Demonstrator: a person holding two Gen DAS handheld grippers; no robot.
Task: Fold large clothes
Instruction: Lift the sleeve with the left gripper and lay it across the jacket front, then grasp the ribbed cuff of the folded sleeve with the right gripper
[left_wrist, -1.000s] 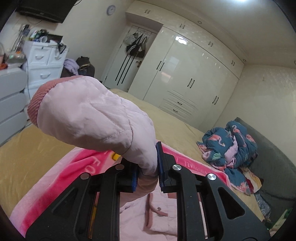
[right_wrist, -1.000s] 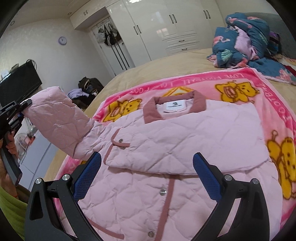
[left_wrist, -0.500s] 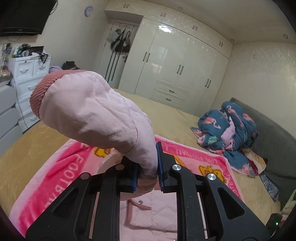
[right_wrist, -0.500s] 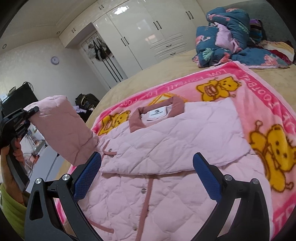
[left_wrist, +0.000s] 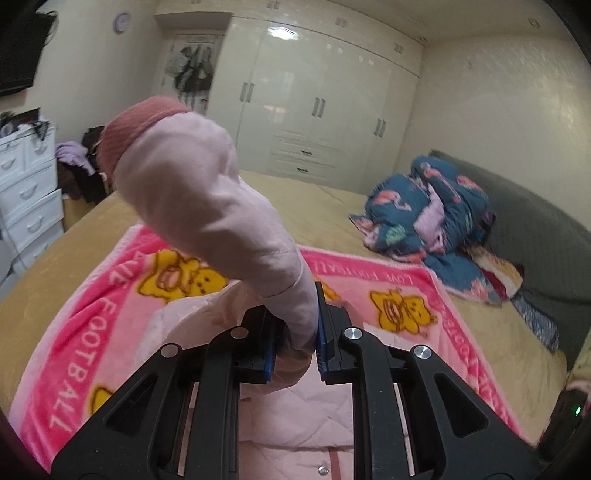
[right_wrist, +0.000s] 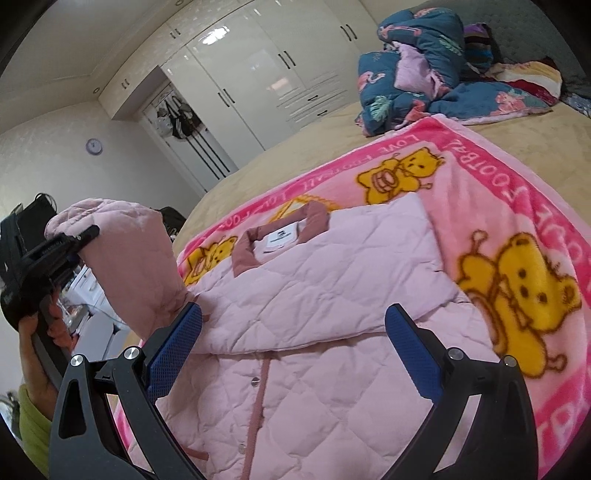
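A: Where do we have the pale pink quilted jacket (right_wrist: 332, 295)?

B: Spread on the pink bear-print fleece blanket (right_wrist: 517, 206) on the bed, collar towards the blanket's far edge. Our left tongs (left_wrist: 295, 332) are clamped on its left sleeve (left_wrist: 207, 206), lifted off the blanket near its left edge, the ribbed rose cuff (left_wrist: 136, 129) pointing up.

A: And our right tongs (right_wrist: 293, 336)?

B: Spread wide over the jacket's front, gripping nothing.
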